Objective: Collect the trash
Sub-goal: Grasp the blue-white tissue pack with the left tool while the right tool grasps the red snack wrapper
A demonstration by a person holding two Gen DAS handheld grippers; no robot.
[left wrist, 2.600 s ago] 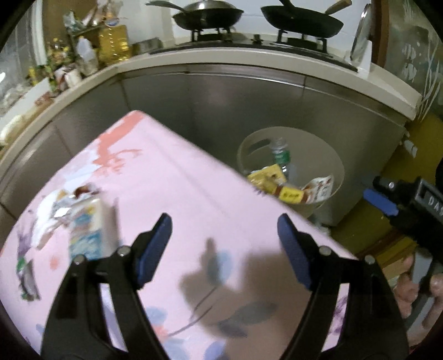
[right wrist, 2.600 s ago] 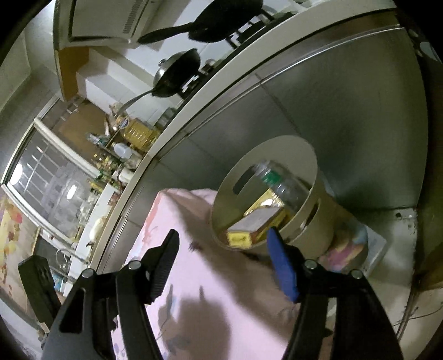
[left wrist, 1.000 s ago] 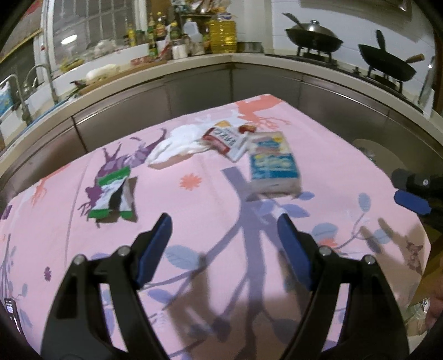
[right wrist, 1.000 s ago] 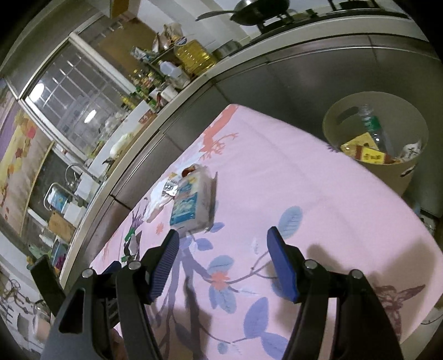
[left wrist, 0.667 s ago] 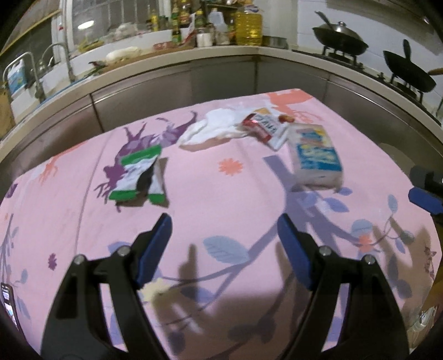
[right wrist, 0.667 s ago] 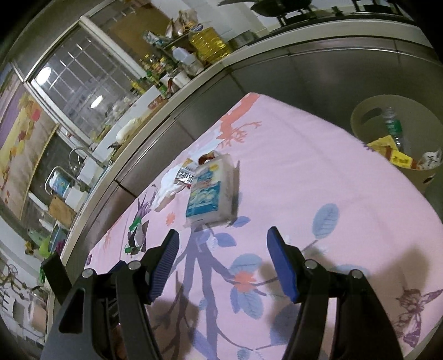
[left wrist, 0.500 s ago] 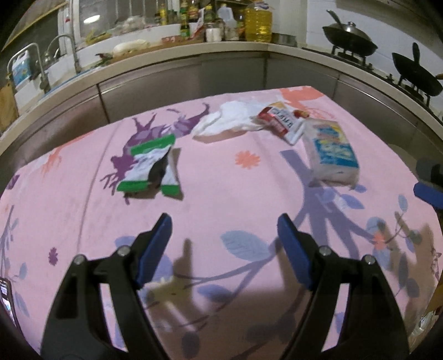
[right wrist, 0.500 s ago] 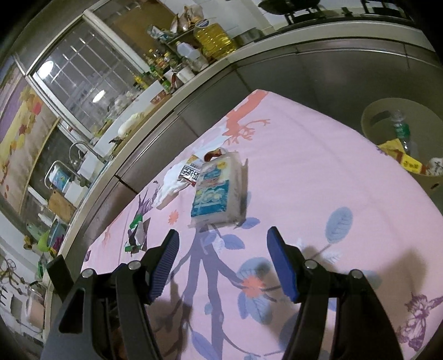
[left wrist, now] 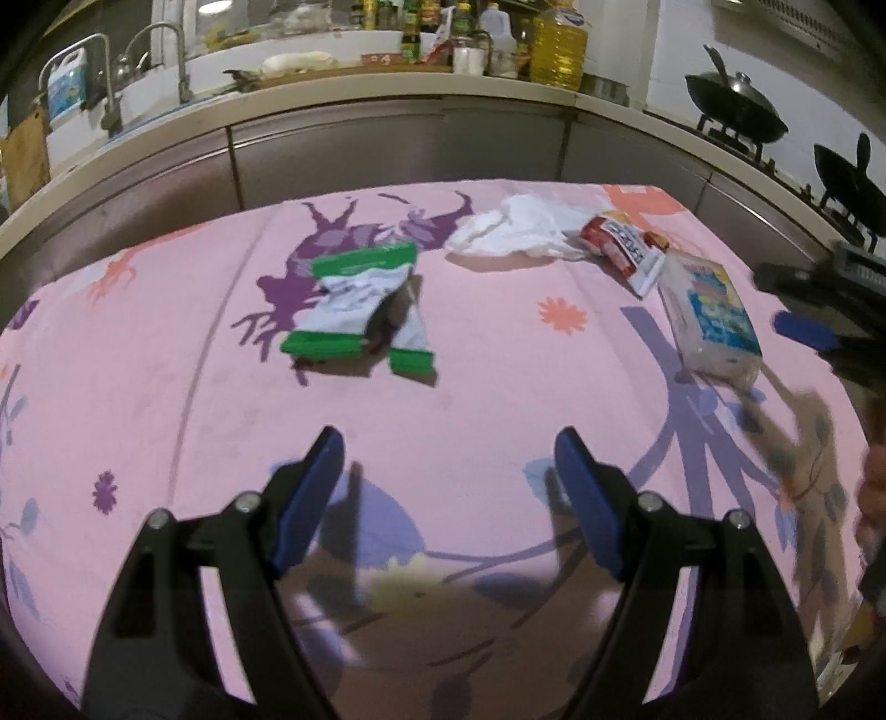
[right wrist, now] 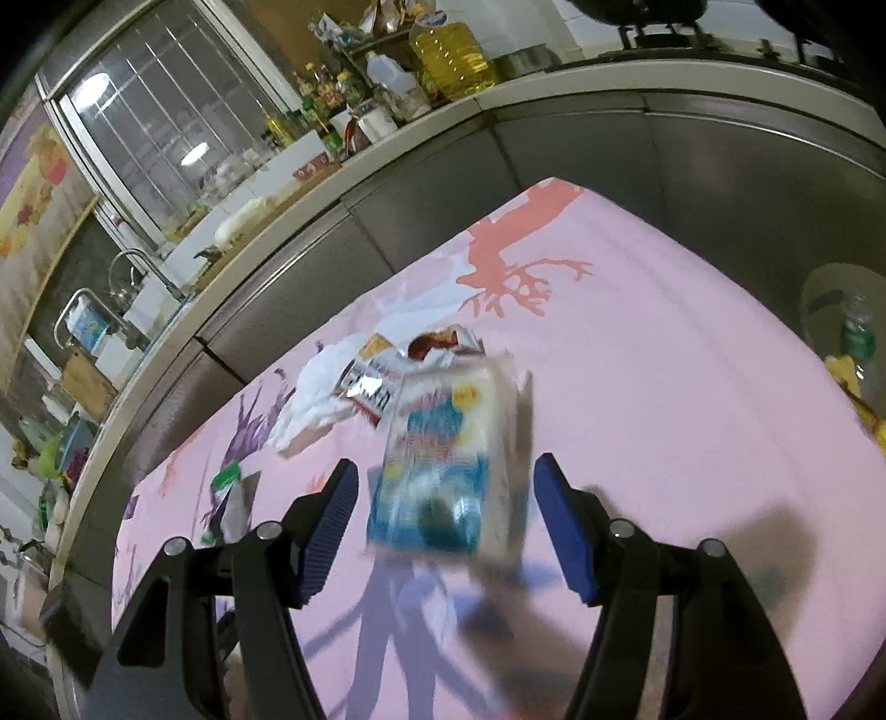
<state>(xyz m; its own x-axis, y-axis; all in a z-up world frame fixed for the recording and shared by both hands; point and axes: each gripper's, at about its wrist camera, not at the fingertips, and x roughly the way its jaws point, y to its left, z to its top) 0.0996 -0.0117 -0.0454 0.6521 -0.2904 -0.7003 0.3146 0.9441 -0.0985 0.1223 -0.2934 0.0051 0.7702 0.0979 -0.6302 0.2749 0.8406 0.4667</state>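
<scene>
Right gripper (right wrist: 446, 518) wide, tissue pack (right wrist: 443, 471) between jaws untouched, left gripper (left wrist: 446, 482) wide, empty, green wrapper (left wrist: 360, 304) at 11 o'clock on table (left wrist: 166, 387).

Left tool (left wrist: 446, 493) with black angular arms, silver screws, ribbed blue pads, right tool (right wrist: 446, 518) of matching black and blue

Kitchen, dim indoor light. Surface under pink cloth (left wrist: 498, 399) with floral print. Behind it, curved cream counter (left wrist: 343, 94) over stainless-steel cabinet fronts (left wrist: 398, 149). Faucet (left wrist: 166, 61) and sink at left. Bottles and large oil jug (left wrist: 559, 44) along counter. Two dark woks (left wrist: 736, 111) on gas stove at right. Barred window (right wrist: 160, 149) with ceiling-lamp reflection. White tiled wall.
</scene>
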